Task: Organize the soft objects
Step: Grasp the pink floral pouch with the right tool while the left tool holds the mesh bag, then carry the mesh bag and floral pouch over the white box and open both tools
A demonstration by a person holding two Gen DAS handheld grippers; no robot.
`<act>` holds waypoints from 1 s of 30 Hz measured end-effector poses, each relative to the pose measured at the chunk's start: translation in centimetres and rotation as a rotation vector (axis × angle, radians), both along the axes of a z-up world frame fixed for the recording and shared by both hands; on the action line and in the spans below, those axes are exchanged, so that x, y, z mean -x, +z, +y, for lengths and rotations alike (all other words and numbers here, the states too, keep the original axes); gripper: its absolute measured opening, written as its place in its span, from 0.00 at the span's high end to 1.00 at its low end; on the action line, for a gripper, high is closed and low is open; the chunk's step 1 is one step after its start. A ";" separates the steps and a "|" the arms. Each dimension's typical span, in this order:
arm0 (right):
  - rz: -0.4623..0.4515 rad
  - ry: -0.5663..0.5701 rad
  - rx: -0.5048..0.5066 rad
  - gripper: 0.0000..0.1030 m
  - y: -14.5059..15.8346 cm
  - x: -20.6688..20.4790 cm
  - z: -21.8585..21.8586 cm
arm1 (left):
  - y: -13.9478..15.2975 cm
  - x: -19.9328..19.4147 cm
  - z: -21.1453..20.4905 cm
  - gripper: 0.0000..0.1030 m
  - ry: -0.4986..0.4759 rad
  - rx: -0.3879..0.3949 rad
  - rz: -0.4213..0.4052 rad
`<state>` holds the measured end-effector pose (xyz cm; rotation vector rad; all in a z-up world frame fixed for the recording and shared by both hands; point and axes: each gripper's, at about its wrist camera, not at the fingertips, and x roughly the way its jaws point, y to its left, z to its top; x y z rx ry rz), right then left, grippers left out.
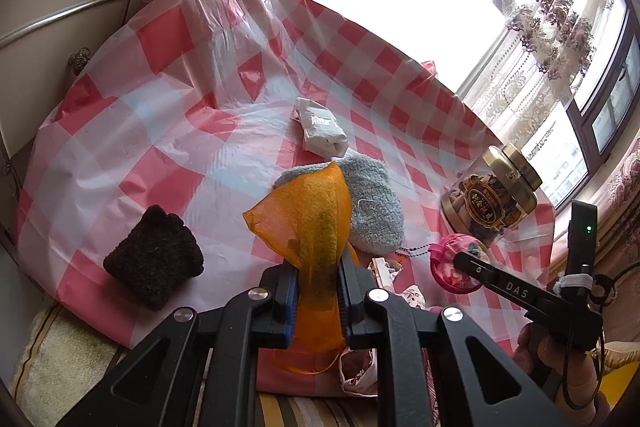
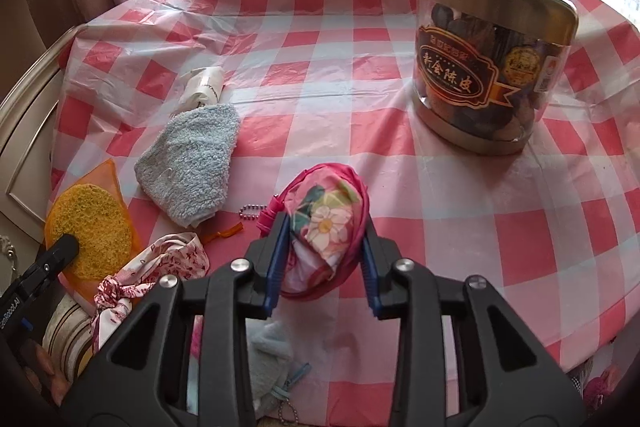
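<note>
My left gripper (image 1: 318,267) is shut on a yellow sponge in an orange mesh bag (image 1: 316,211), which sticks up between the blue pads. The right wrist view shows the same sponge (image 2: 94,227) at the left edge. My right gripper (image 2: 326,223) is shut on a pink floral pouch (image 2: 324,203), squeezed into an oval between its pads just above the checked cloth. The left wrist view shows that pouch (image 1: 452,259) at the right, with a right fingertip (image 1: 460,261) against it. A blue fluffy cloth (image 2: 192,159) lies flat between the two grippers.
A gold-lidded jar (image 2: 492,55) stands at the far right of the red-and-white checked tablecloth (image 2: 320,87). A white rolled packet (image 1: 320,127), a dark knitted piece (image 1: 154,257), a floral fabric scrap (image 2: 160,263) and a ball chain (image 2: 252,211) lie about. A cream cabinet (image 1: 60,27) borders the left.
</note>
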<state>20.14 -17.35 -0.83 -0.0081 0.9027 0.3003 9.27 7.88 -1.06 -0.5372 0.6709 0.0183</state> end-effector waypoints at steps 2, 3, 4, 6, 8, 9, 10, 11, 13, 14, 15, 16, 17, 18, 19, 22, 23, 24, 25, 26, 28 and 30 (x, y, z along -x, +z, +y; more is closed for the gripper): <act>-0.015 -0.008 -0.002 0.64 0.5 0.8 -0.6 | 0.1 0.1 0.0 0.83 0.002 -0.005 -0.004; -0.022 -0.009 -0.001 0.64 0.7 1.2 -0.8 | 0.1 0.1 -0.1 0.83 0.001 -0.008 -0.005; -0.032 -0.012 0.001 0.64 0.9 1.6 -1.1 | 0.2 0.1 -0.1 0.83 0.002 -0.012 -0.008; -0.048 -0.015 0.006 0.64 1.3 2.5 -1.5 | 0.6 0.3 -0.3 0.83 0.005 -0.026 -0.018; -0.061 -0.011 0.010 0.65 1.7 3.4 -1.9 | 1.1 0.7 -0.5 0.83 0.013 -0.047 -0.036; -0.067 -0.009 0.011 0.65 1.9 3.8 -2.1 | 1.4 0.9 -0.7 0.83 0.018 -0.062 -0.049; -0.070 -0.007 0.011 0.65 2.0 4.3 -2.3 | 1.8 1.2 -0.9 0.83 0.027 -0.080 -0.062; -0.073 -0.005 0.009 0.65 2.1 4.6 -2.6 | 2.2 1.6 -1.1 0.83 0.039 -0.102 -0.078; -0.077 -0.006 0.003 0.65 2.4 5.3 -3.2 | 3.2 2.4 -1.6 0.83 0.067 -0.157 -0.112; -0.078 -0.007 0.000 0.65 2.6 5.6 -3.5 | 3.7 2.8 -1.9 0.83 0.078 -0.183 -0.129; -0.079 -0.010 -0.006 0.65 2.7 5.9 -3.8 | 4.2 3.2 -2.3 0.83 0.088 -0.207 -0.142; -0.082 -0.012 -0.010 0.65 2.9 6.2 -4.1 | 4.6 3.6 -2.5 0.83 0.096 -0.225 -0.156; -0.087 -0.014 -0.013 0.65 3.1 6.6 -4.3 | 5.0 4.0 -2.7 0.83 0.108 -0.242 -0.171; -0.093 -0.014 -0.014 0.65 3.3 7.0 -4.6 | 5.5 4.6 -2.9 0.83 0.132 -0.266 -0.189; -0.096 -0.015 -0.016 0.65 3.5 7.3 -4.9 | 6.0 5.2 -3.0 0.83 0.158 -0.288 -0.209; -0.102 -0.019 -0.023 0.65 3.9 8.3 -5.8 | 7.4 6.8 -3.4 0.83 0.216 -0.331 -0.259; -0.103 -0.021 -0.025 0.65 4.0 8.6 -6.1 | 7.8 7.2 -3.5 0.83 0.224 -0.340 -0.273; -0.105 -0.023 -0.027 0.65 4.2 8.9 -6.4 | 8.2 7.5 -3.6 0.83 0.232 -0.349 -0.284; -0.107 -0.026 -0.029 0.65 4.3 9.2 -6.7 | 8.5 7.8 -3.7 0.83 0.237 -0.353 -0.293; -0.110 -0.029 -0.031 0.65 4.4 9.6 -7.1 | 8.8 8.1 -3.7 0.83 0.238 -0.349 -0.301; -0.112 -0.039 -0.037 0.65 4.6 10.1 -7.9 | 9.3 8.5 -3.9 0.83 0.232 -0.330 -0.312; -0.112 -0.047 -0.045 0.65 4.8 10.6 -8.6 | 9.8 9.0 -4.0 0.83 0.222 -0.300 -0.325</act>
